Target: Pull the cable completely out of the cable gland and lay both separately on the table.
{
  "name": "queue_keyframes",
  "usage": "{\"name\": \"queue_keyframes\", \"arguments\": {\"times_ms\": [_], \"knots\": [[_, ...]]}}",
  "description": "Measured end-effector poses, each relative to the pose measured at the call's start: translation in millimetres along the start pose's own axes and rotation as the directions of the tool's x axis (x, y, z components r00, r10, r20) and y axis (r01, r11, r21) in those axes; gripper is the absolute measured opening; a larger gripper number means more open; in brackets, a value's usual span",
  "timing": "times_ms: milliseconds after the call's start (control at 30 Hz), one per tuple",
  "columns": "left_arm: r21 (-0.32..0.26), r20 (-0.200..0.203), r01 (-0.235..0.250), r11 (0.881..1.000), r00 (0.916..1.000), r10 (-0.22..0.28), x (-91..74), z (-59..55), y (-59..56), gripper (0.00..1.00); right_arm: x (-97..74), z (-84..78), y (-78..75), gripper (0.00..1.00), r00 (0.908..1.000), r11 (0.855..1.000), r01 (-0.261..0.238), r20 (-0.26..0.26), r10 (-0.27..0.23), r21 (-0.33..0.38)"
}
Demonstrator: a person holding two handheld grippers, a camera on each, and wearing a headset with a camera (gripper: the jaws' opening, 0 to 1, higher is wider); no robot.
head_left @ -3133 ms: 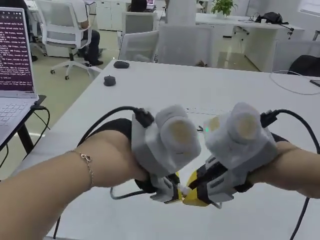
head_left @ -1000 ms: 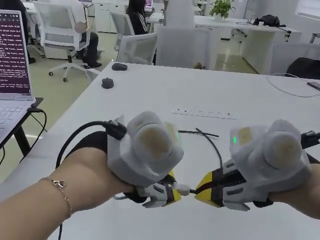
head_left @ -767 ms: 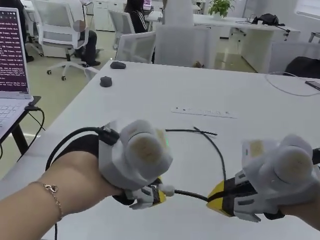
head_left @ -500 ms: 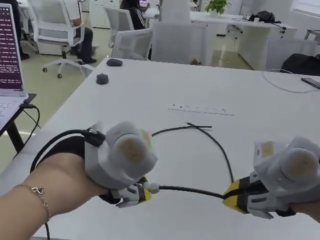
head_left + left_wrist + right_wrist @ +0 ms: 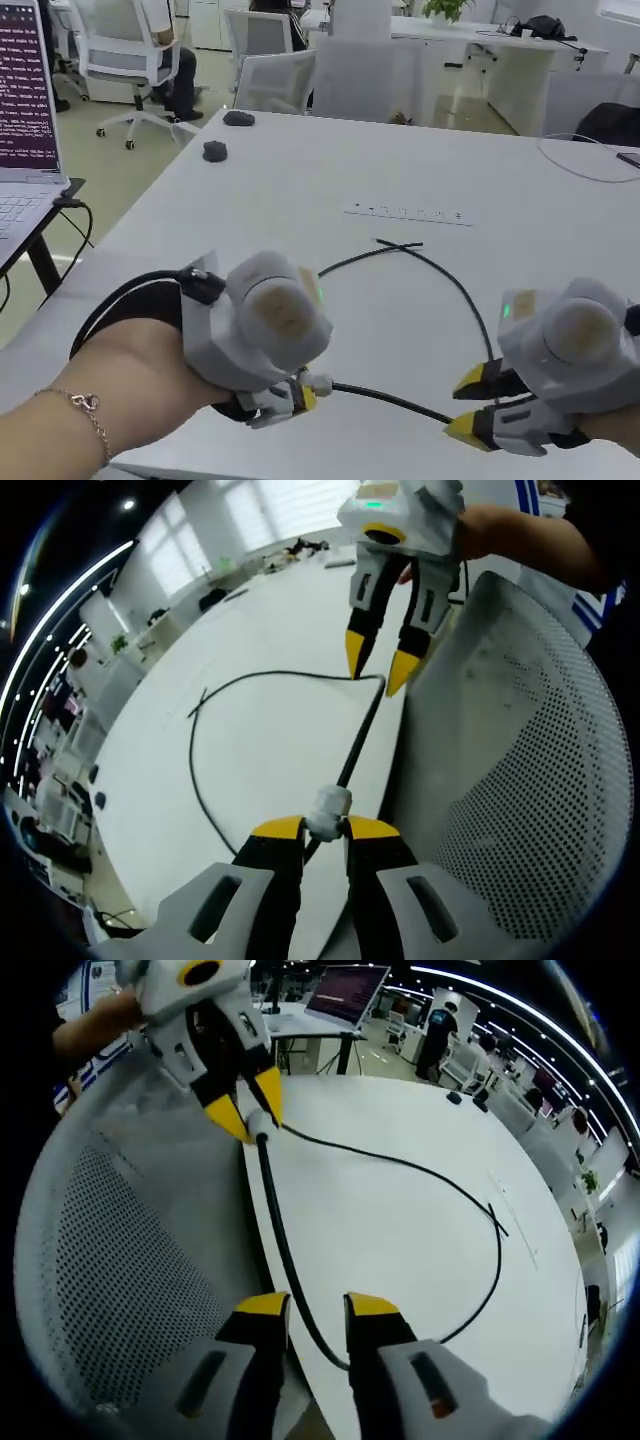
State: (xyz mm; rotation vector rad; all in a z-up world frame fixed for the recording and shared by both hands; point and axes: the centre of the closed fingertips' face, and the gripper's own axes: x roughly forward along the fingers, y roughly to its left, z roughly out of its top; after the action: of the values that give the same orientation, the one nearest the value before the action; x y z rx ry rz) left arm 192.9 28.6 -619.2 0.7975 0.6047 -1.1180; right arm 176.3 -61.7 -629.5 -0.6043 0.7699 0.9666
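My left gripper (image 5: 303,397) is shut on the small white cable gland (image 5: 320,382) just above the table's front edge. The gland (image 5: 328,815) sits pinched between the yellow tips in the left gripper view. A thin black cable (image 5: 395,401) runs out of the gland to the right, passes between the jaws of my right gripper (image 5: 466,404), then loops back over the table (image 5: 300,190) to a crossed end (image 5: 400,245). The right gripper (image 5: 317,1307) is open, and the cable (image 5: 285,1250) lies loose between its fingers. The cable still enters the gland (image 5: 262,1126).
Two computer mice (image 5: 215,150) lie at the table's far left. A laptop (image 5: 25,110) stands on a side stand to the left. A pale strip (image 5: 405,213) lies mid-table and a white cable (image 5: 590,172) at the right. Office chairs (image 5: 350,80) stand behind; a mesh chair (image 5: 520,780) sits under the front edge.
The grippers have drawn apart, the right one going right with the cable and pulling a length out through the gland. The right gripper has now opened and let go of the cable.
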Motion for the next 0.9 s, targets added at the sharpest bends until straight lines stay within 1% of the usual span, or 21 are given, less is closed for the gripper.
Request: {"name": "queue_keyframes", "arguments": {"times_ms": [33,100,133,167,200,267,300,333,367,400,433,567,633,733,800,900], "knots": [[0.005,0.008,-0.008,1.000,0.9999,0.008,-0.5,2.0,0.0,0.16,0.1,17.5,8.8,0.23,0.9987,1.000,-0.019,0.047,0.020,-0.011],[0.010,0.023,-0.022,1.000,0.9995,0.022,-2.1,5.6,-1.2,0.16,1.8,40.9,21.4,0.25,0.9934,0.999,-0.040,0.107,0.042,-0.018],[0.016,0.033,-0.037,0.999,0.9988,0.036,-2.7,7.9,-0.7,0.16,2.1,44.6,23.3,0.25,0.9923,0.999,-0.042,0.115,0.044,-0.021],[0.023,0.039,-0.047,0.999,0.9982,0.046,-3.2,9.2,-0.3,0.16,3.3,53.6,27.0,0.24,0.9909,0.999,-0.036,0.129,0.040,-0.030],[0.034,0.046,-0.054,0.998,0.9975,0.053,-3.7,10.8,-0.7,0.16,4.4,57.6,29.1,0.22,0.9910,0.999,-0.031,0.129,0.035,-0.033],[0.045,0.059,-0.064,0.997,0.9964,0.061,-5.2,14.0,-2.0,0.16,8.0,64.7,30.1,0.20,0.9913,0.999,-0.008,0.131,0.015,-0.050],[0.046,0.060,-0.061,0.997,0.9965,0.059,-5.8,14.8,-3.3,0.16,10.0,66.7,27.7,0.19,0.9915,0.998,0.015,0.130,-0.007,-0.057],[0.051,0.063,-0.061,0.997,0.9964,0.057,-6.2,15.9,-4.4,0.16,10.9,67.8,26.6,0.18,0.9912,0.998,0.027,0.131,-0.020,-0.057],[0.054,0.066,-0.058,0.997,0.9963,0.055,-6.6,16.9,-6.0,0.16,11.9,67.8,25.6,0.16,0.9913,0.997,0.040,0.128,-0.031,-0.066],[0.056,0.067,-0.057,0.997,0.9963,0.053,-6.7,17.1,-6.6,0.16,11.7,66.6,24.8,0.09,0.9918,0.996,0.048,0.122,-0.039,-0.077],[0.059,0.072,-0.068,0.996,0.9954,0.063,-7.4,17.8,-5.0,0.16,12.3,65.5,27.6,0.05,0.9923,0.996,0.036,0.121,-0.026,-0.078],[0.058,0.071,-0.059,0.997,0.9959,0.055,-7.9,16.2,-5.1,0.16,13.1,60.7,30.4,0.04,0.9930,0.995,0.038,0.115,-0.027,-0.091],[0.092,0.050,-0.072,0.993,0.9965,0.067,-8.0,11.3,-2.8,0.16,12.1,55.5,28.8,0.03,0.9951,0.995,0.041,0.094,-0.032,-0.095],[0.068,0.048,-0.069,0.995,0.9967,0.066,-9.0,8.4,0.5,0.16,9.4,48.4,25.9,0.03,0.9952,0.996,0.041,0.092,-0.034,-0.082],[0.058,0.040,-0.071,0.996,0.9968,0.069,-10.3,5.0,3.2,0.16,7.3,41.1,22.9,0.03,0.9959,0.996,0.048,0.080,-0.042,-0.075],[0.049,0.030,-0.082,0.995,0.9963,0.081,-12.8,-0.4,8.0,0.16,4.7,24.2,14.3,0.03,0.9967,0.996,0.071,0.044,-0.068,-0.057]]}}
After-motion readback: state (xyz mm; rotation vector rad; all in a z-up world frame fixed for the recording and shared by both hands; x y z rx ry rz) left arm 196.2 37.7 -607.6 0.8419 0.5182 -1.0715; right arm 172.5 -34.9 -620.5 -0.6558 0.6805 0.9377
